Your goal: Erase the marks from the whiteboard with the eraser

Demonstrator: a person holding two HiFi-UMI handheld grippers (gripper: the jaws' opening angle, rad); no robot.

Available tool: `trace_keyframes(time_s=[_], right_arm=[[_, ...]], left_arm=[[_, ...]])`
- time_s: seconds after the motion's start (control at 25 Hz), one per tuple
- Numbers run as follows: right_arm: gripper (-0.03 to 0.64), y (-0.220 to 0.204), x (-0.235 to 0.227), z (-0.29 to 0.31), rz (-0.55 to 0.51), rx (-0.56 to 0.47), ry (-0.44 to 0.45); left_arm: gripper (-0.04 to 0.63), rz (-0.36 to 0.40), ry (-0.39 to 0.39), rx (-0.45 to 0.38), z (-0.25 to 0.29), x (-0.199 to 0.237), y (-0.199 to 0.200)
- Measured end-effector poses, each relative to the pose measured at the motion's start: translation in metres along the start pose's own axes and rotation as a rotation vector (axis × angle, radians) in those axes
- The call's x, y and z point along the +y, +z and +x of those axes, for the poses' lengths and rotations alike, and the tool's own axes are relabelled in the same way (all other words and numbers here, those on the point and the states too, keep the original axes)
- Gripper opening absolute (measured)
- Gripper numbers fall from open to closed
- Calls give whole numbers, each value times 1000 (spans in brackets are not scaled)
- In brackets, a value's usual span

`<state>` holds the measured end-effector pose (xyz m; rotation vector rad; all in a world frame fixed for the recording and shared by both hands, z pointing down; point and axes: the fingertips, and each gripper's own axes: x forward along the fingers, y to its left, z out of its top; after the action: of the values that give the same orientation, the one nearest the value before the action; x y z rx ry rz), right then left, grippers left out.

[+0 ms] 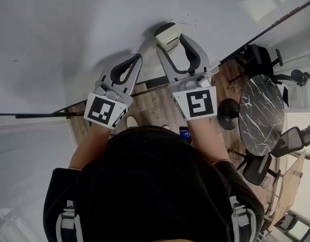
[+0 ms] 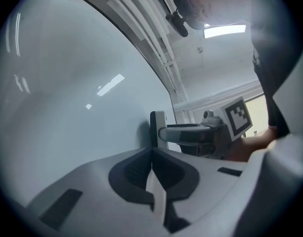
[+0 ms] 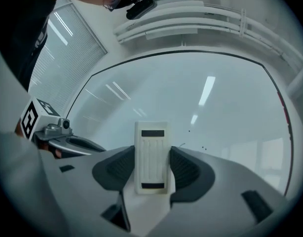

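My right gripper is shut on a cream eraser and holds it flat against the whiteboard. In the right gripper view the eraser stands upright between the dark pads, and a few faint dark marks dot the board just to its right. The same faint marks lie just right of the eraser in the head view. My left gripper hovers beside it at the board, shut with nothing between its jaws. From the left gripper view the eraser is seen edge-on against the board.
The whiteboard's dark frame edge runs diagonally on the right. Below it are a round marble table, black office chairs and wooden floor. A blind-covered window is to the left of the board.
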<state>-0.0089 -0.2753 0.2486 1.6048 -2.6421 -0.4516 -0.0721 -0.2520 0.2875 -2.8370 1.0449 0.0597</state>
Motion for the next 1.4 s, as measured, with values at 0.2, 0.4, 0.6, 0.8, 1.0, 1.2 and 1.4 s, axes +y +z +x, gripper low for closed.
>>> trace_keyframes(time_s=[0.2,0.4,0.6,0.8,1.0,1.2,1.4], right_arm=[[225,10,-4,14,-37,-22,-67],[224,-1,-28,15,-13,-13,-123],[224,-1,-36,10,-18,-19,-141],[224,-6,-57,2,16,-27,-174],[224,-12,-86,-10,46,-40,-218],[224,-20,-99,-18,95,-47,-242],[224,-23,-108,-23,107,-40,-264]], left_arm=[[6,-9,-24,-8,5,5,0],[6,-15,-42,-3,24,6,-4],[6,-18,-42,-6,21,7,-4],[6,-20,-41,-9,21,4,-4],[6,-21,-46,-5,26,-4,-7],[6,-20,-39,1,20,-6,-9],[6,-26,-27,6,16,-3,-11]])
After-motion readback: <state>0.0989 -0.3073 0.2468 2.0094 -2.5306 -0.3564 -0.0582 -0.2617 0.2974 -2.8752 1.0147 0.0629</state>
